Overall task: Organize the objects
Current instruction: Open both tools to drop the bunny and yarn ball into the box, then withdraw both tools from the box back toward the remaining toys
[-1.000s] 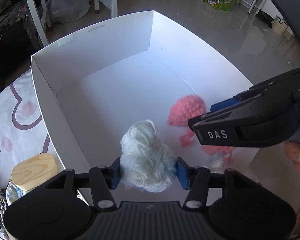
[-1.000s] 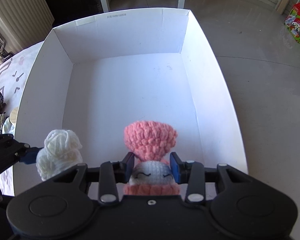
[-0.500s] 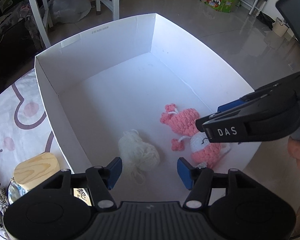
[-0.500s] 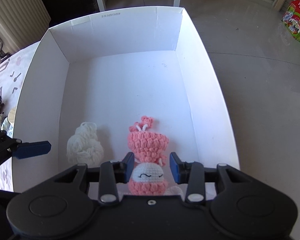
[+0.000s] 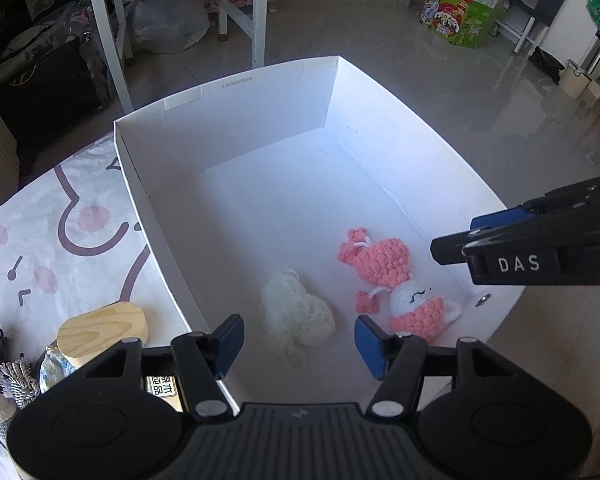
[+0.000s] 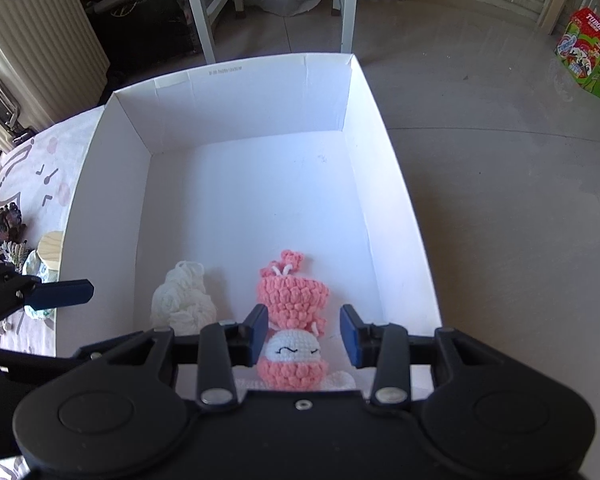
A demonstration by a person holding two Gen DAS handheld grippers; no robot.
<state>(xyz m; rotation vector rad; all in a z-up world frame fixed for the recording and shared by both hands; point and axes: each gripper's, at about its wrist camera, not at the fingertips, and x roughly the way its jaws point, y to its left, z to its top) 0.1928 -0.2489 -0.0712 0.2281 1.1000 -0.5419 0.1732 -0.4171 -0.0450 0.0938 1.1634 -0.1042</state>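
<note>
Tabletop clutter, including a jar with a pale wooden lid (image 5: 103,331), is waiting left of the white cardboard box (image 5: 236,92). Inside are lying a cream yarn ball (image 5: 296,314) and pink-and-white crocheted doll (image 5: 396,280). Left gripper (image 5: 298,344) and right gripper (image 6: 303,334) are hovering spread, gripping nothing; lifting straight up should avoid snagging yarn.

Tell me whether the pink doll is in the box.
In: the pink doll lies on the white box floor, both grippers open.

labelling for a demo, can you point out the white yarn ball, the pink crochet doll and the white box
white yarn ball (image 5: 296,314): left wrist view, middle of the bundle
pink crochet doll (image 6: 292,298): right wrist view, its pink body
white box (image 6: 236,96): right wrist view, far inner wall
</note>
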